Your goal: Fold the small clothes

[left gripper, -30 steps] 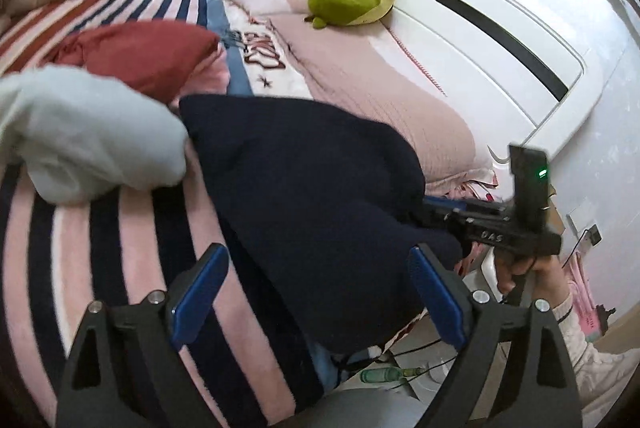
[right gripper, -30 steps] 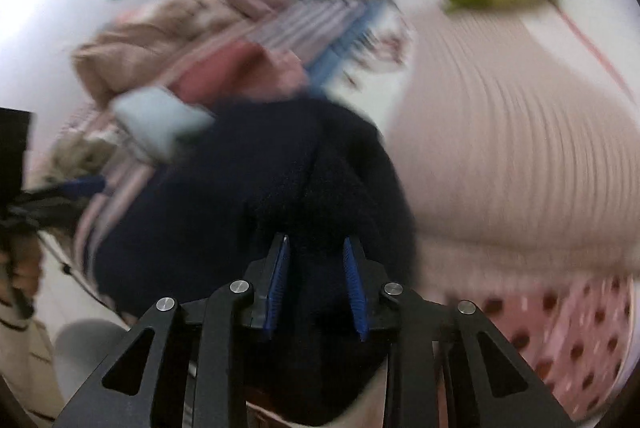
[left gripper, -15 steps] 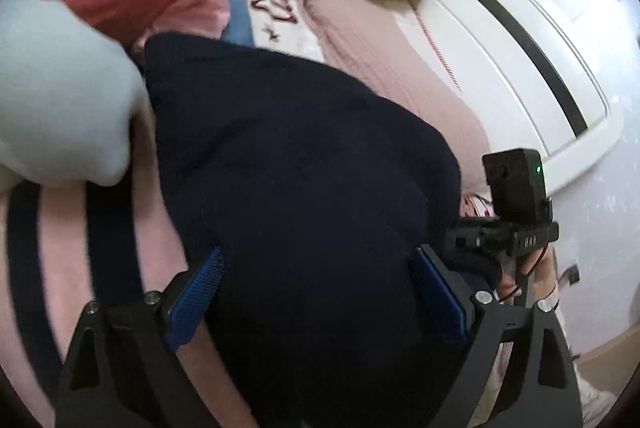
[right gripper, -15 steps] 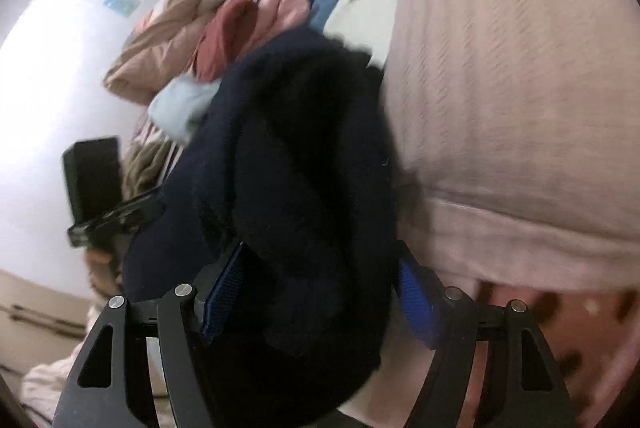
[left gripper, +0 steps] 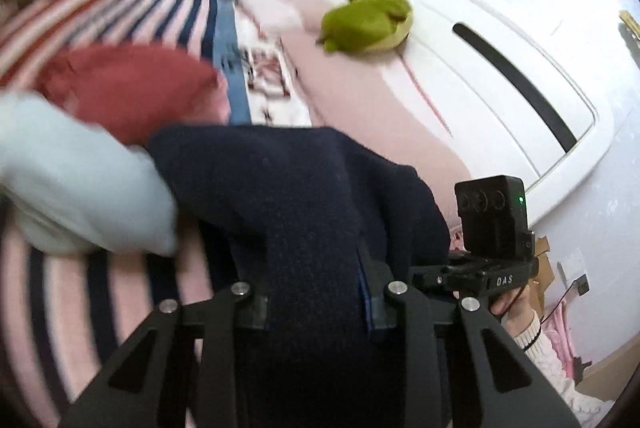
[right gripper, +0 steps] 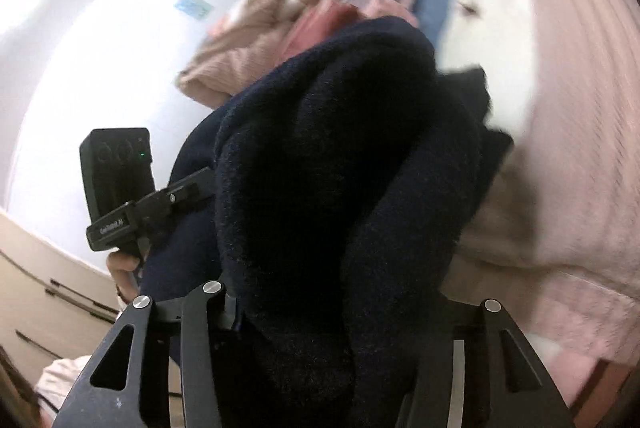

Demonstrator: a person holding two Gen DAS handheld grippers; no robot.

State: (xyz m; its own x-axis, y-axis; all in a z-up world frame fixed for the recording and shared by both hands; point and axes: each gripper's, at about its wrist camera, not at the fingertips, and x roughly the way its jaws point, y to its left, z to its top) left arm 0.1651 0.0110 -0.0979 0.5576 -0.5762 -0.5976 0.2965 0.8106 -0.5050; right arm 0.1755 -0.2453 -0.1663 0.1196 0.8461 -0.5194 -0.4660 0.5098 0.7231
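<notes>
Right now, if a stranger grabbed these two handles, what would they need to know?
Left gripper: closed on the navy knit garment, a thick fold of it between the fingers.
Right gripper: cloth bunched between its fingers; whether it is gripping cannot be told.
The garment hangs bunched over the striped bedspread, beside a red garment and a pale blue one.
Done: garment picked up.
Left: spread it out, fold it, set it down.
</notes>
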